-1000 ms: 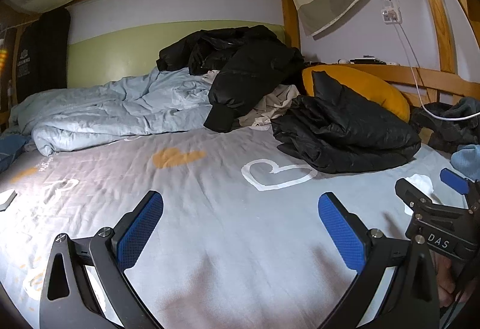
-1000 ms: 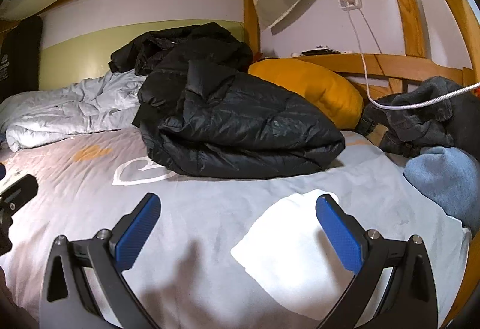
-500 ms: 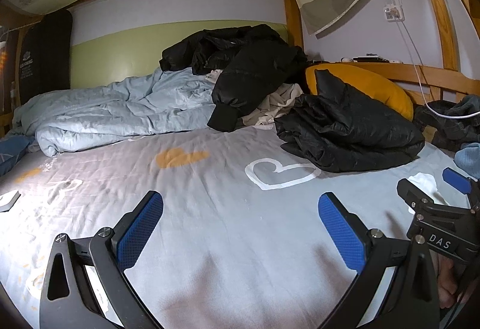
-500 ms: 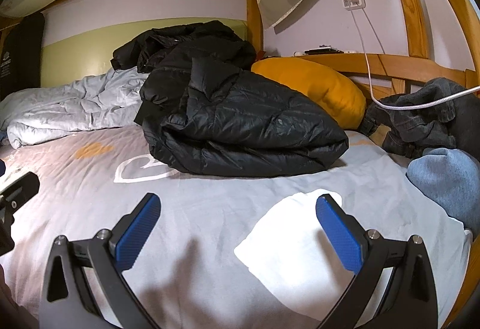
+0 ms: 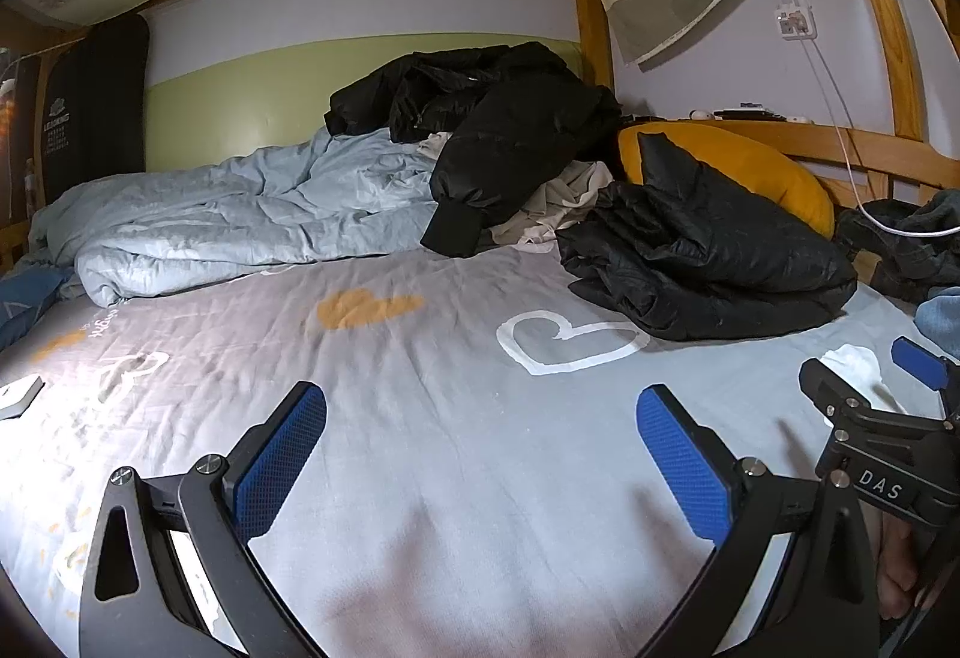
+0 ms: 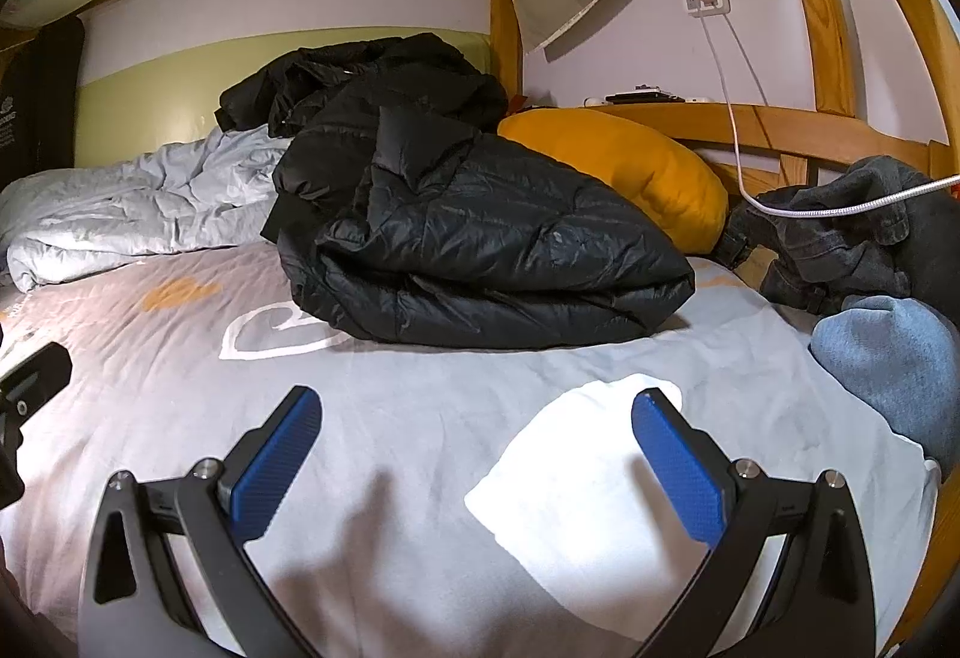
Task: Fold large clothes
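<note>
A folded black puffer jacket lies on the grey bed sheet, also in the left wrist view. A second black jacket lies heaped behind it on a light blue duvet. My left gripper is open and empty, low over the bare sheet. My right gripper is open and empty, a short way in front of the folded jacket; it also shows at the right edge of the left wrist view.
An orange pillow leans on the wooden rail. Dark jeans and a blue garment lie at the right edge. A white cable hangs from a wall socket. A small white object lies at left.
Both views have shifted slightly; the clothes pile sits a little further right and nearer in frame. Both grippers stay open and empty.
</note>
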Demonstrator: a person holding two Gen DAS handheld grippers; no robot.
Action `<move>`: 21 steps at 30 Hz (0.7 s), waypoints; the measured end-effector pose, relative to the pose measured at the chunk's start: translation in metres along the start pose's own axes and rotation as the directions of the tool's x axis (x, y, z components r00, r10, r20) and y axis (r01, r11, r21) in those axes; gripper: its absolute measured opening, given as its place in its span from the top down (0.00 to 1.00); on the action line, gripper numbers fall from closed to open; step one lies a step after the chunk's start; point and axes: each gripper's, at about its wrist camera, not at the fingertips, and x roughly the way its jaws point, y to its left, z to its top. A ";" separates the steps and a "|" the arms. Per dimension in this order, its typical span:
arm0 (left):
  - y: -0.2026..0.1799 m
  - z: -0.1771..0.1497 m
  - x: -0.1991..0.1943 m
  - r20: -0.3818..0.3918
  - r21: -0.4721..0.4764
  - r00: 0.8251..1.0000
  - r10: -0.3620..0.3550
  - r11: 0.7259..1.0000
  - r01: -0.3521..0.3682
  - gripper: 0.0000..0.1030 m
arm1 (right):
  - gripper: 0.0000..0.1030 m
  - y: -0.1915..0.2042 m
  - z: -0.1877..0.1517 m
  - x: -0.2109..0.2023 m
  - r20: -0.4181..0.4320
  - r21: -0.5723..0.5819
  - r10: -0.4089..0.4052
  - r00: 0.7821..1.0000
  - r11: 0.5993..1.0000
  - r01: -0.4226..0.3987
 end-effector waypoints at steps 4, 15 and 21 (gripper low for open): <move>0.000 0.000 0.000 0.000 0.000 1.000 0.004 1.000 -0.004 0.00 | 0.00 0.000 0.000 0.000 0.000 0.000 0.000 1.000 1.000 0.000; 0.001 0.000 0.000 -0.006 -0.002 1.000 0.006 1.000 -0.006 0.00 | 0.00 0.001 -0.001 0.001 -0.003 -0.008 -0.011 1.000 1.000 0.011; 0.002 0.000 0.001 -0.004 0.003 1.000 0.007 1.000 -0.007 0.00 | 0.00 0.002 0.000 0.002 -0.005 -0.011 -0.013 1.000 1.000 0.013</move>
